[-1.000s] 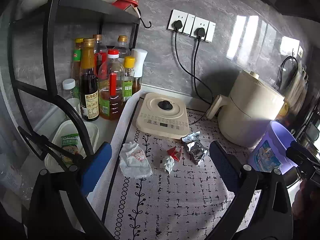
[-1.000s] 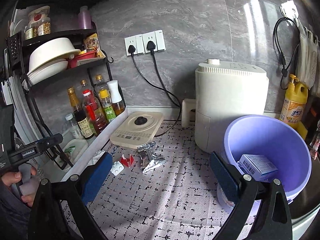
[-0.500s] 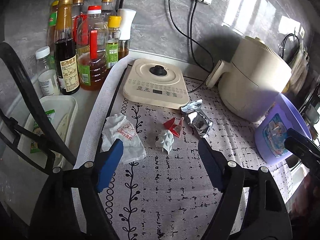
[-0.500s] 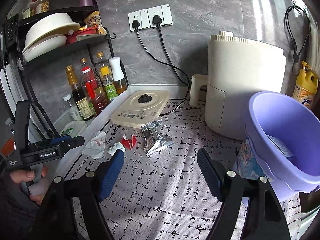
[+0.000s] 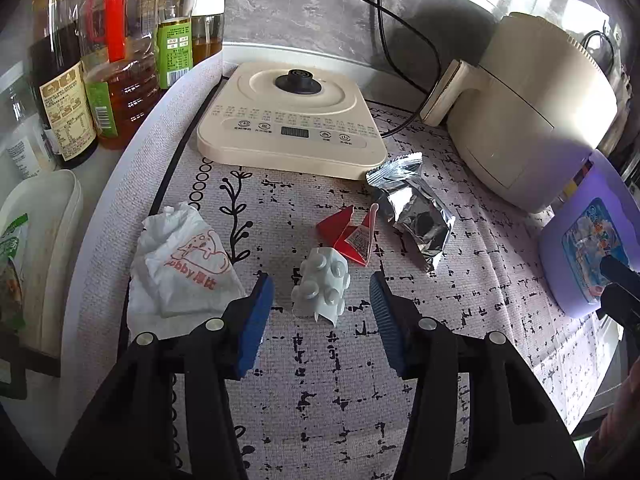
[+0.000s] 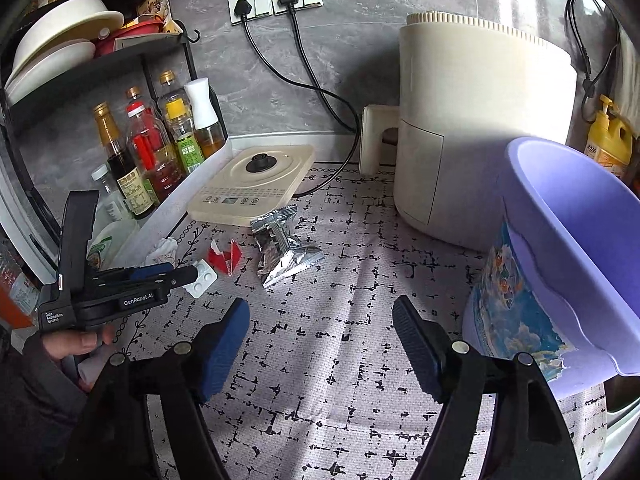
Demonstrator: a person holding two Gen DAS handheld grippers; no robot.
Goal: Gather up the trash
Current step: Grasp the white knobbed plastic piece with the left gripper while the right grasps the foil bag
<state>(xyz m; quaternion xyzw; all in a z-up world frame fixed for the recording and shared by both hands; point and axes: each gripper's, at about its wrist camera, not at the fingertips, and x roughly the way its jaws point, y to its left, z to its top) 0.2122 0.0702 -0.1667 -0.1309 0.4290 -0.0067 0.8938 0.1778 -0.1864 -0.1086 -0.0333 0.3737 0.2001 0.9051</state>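
Four pieces of trash lie on the patterned counter mat (image 5: 320, 380): a white blister pack (image 5: 321, 285), a red torn sachet (image 5: 352, 236) touching its far edge, a silver foil wrapper (image 5: 416, 216) just right of that, and a crumpled white tissue (image 5: 180, 268) to the left. The left gripper (image 5: 321, 292) sits low over the mat with its blue pads (image 5: 258, 316) spread wide on either side of the blister pack, not touching it. Just behind the trash sits a cream induction cooker (image 5: 292, 120), with sauce bottles (image 5: 112, 60) to its left and a cream air fryer (image 5: 532, 120) to its right. The right gripper (image 6: 320, 324) hovers over bare mat, fingers wide and empty, beside a tilted purple bucket (image 6: 568, 248).
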